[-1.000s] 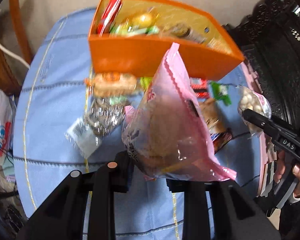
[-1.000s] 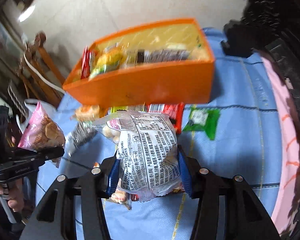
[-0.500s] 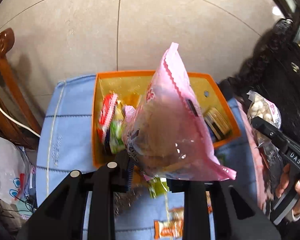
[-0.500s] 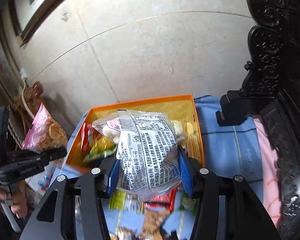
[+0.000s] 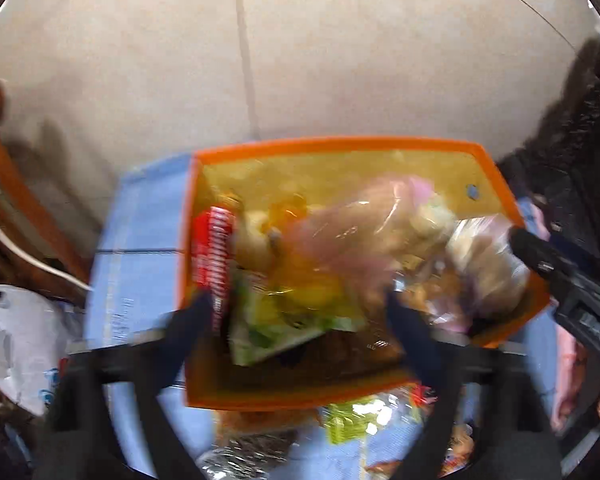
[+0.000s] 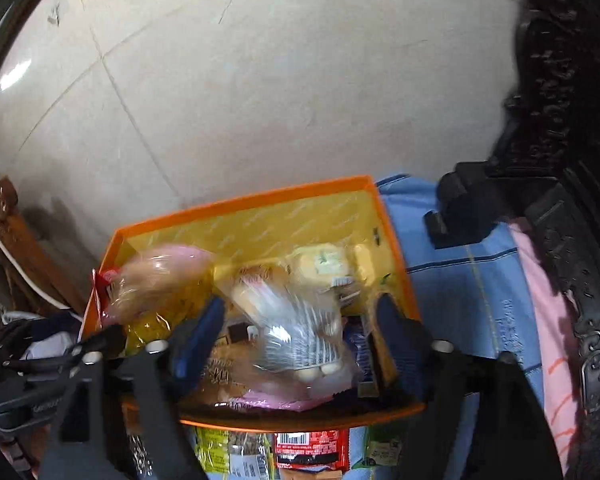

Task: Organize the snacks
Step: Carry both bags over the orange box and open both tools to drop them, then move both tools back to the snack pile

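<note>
Lying nearest on the blue tablecloth point(image 6: 472, 280), in front of the orange box point(image 6: 300, 420), are loose snacks: a red packet point(image 6: 312, 450) and a yellow-green packet point(image 6: 212, 452) in the right wrist view, and a lime-green packet point(image 5: 356, 420) with a dark, silvery packet point(image 5: 252, 450) in the left wrist view.

Just beyond them, the left gripper point(image 5: 300, 316) hangs over the near-left part of the box with its jaws spread wide and nothing between them; its fingers point(image 5: 188, 320) are motion-blurred. The right gripper point(image 6: 296, 320) sits over the near-right part of the box, jaws likewise apart, its blue pads point(image 6: 198, 332) standing clear of the silver-printed bag point(image 6: 296, 340), which rests inside the box on the other packets, tilted toward the near wall.

Further into the box, the pink cookie bag point(image 5: 356, 232) lies on top of the pile near the middle, blurred in the left wrist view; in the right wrist view it point(image 6: 156, 276) sits at the left end. Beside it on the left are a red wrapper point(image 5: 214, 252) standing against the left wall and a green-and-yellow packet point(image 5: 284, 320). A pale yellow packet point(image 6: 324, 264) lies toward the far-right corner.

Beyond the box is tiled floor point(image 6: 260, 80), with dark carved furniture point(image 6: 552, 100) on the right and a wooden chair point(image 5: 16, 200) at the left.
</note>
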Motion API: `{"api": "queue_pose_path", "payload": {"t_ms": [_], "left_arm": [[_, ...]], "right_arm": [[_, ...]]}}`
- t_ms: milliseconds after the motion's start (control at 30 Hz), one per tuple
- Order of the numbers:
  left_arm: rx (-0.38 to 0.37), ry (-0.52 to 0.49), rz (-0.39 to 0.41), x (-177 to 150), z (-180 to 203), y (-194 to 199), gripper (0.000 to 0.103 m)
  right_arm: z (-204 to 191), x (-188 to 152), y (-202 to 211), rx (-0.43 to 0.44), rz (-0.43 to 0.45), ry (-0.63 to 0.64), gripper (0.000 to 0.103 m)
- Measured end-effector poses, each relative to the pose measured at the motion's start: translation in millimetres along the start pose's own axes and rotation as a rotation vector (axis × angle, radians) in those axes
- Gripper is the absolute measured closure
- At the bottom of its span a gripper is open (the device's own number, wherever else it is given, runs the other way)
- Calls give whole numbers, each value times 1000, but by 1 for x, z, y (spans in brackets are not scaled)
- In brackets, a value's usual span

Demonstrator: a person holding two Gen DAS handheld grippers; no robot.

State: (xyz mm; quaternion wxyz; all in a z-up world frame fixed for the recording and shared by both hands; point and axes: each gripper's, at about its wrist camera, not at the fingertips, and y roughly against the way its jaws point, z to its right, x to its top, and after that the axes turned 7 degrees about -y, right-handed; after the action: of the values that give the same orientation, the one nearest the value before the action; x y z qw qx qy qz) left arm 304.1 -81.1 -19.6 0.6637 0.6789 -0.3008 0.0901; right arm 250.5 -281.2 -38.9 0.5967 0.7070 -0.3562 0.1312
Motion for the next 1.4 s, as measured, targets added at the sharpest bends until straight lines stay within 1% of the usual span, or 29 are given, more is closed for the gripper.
{"api": "queue_pose_path", "payload": {"t_ms": [67,167,233,333,467,567,733,867,1000,1100,1200,1300,1400], "left_arm": [[2,8,32,-1,-2,8,9],[-21,21,24,-5,-5,16,9],[-18,23,25,-9,-7,22,9],[-20,27,16,-24,-12,32,9],[-18,34,-2,-52,-20,42,9],[-11,48,-23,-76,-28,45,9],[-5,60,-75,-112,-37,40,9],[-14,74,-131,-145,-41,30,9],[0,44,-182,-170,-39,18,9],[57,-1,-173,-180,-34,15,9],[40,-80,-185,-185,-25,5,9],[56,-172,-200,-187,-17,-12,9],[50,-204,-231,-187,-15,-29,9]], "right_arm": [[1,-4,7,24,1,12,19],[2,-12,21,42,-4,34,19],[5,-21,31,52,-13,34,16],[13,-39,42,73,-41,16,15],[21,-71,54,72,-85,21,15],[26,-101,61,66,-139,33,15],[43,-148,65,43,-228,40,15],[52,-176,67,16,-270,48,15],[53,-194,65,23,-311,51,15],[48,-203,62,34,-337,59,15],[41,-209,57,30,-352,83,15],[34,-209,54,36,-358,94,15],[32,-208,52,37,-360,100,15]]}}
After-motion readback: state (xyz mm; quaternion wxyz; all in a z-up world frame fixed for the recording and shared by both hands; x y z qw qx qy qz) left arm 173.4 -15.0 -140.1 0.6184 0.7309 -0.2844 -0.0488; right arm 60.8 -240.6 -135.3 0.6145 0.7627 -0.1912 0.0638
